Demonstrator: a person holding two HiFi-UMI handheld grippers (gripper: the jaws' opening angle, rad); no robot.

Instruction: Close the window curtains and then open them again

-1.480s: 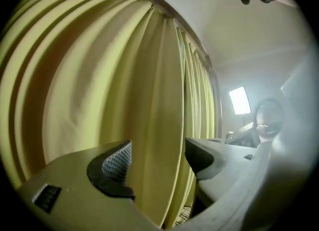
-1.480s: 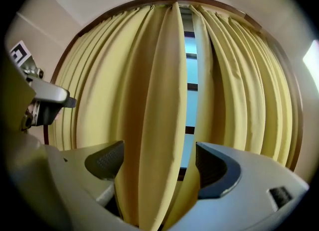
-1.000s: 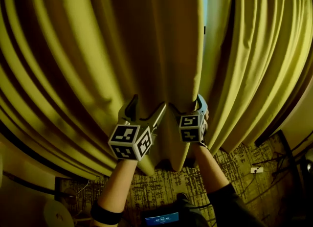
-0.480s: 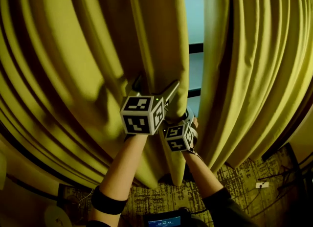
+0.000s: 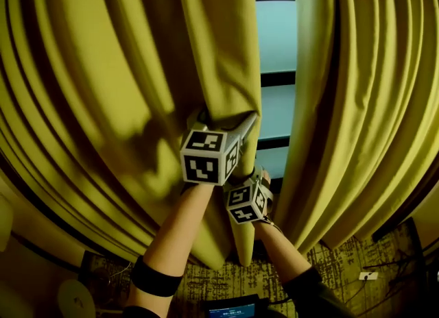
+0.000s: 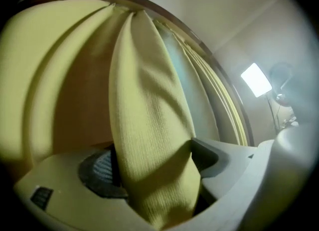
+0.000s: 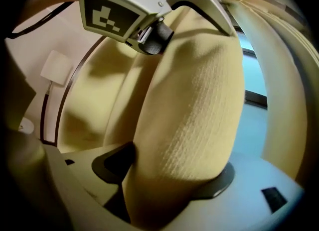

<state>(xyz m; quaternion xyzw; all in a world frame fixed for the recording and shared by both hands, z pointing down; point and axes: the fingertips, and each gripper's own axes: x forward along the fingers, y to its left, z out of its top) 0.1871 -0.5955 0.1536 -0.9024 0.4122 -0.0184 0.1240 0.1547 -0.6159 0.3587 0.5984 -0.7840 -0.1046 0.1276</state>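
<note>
Two yellow-green curtains hang before a window [image 5: 277, 46]. The left curtain [image 5: 103, 97] ends in a thick edge fold [image 5: 230, 70]; the right curtain [image 5: 357, 104] hangs apart from it, with glass showing between them. My left gripper [image 5: 225, 119] has just been closing and is shut on that edge fold [image 6: 149, 125], which fills its jaws [image 6: 154, 168]. Just below it, my right gripper [image 5: 255, 174] has also been closing and grips the same fold [image 7: 194, 115] lower down, its jaws [image 7: 174, 175] filled with fabric. The left gripper's marker cube [image 7: 112, 12] shows above.
Patterned carpet [image 5: 343, 268] lies below the curtain hems, with cables and a white plug [image 5: 368, 275] at the right. A small lit screen [image 5: 230, 308] sits at the bottom edge. A bright lamp [image 6: 256, 79] glows off to the side.
The left curtain's edge has shifted left and the gap over the window has widened. My left gripper rose and came onto the fold; my right gripper moved left under it.
</note>
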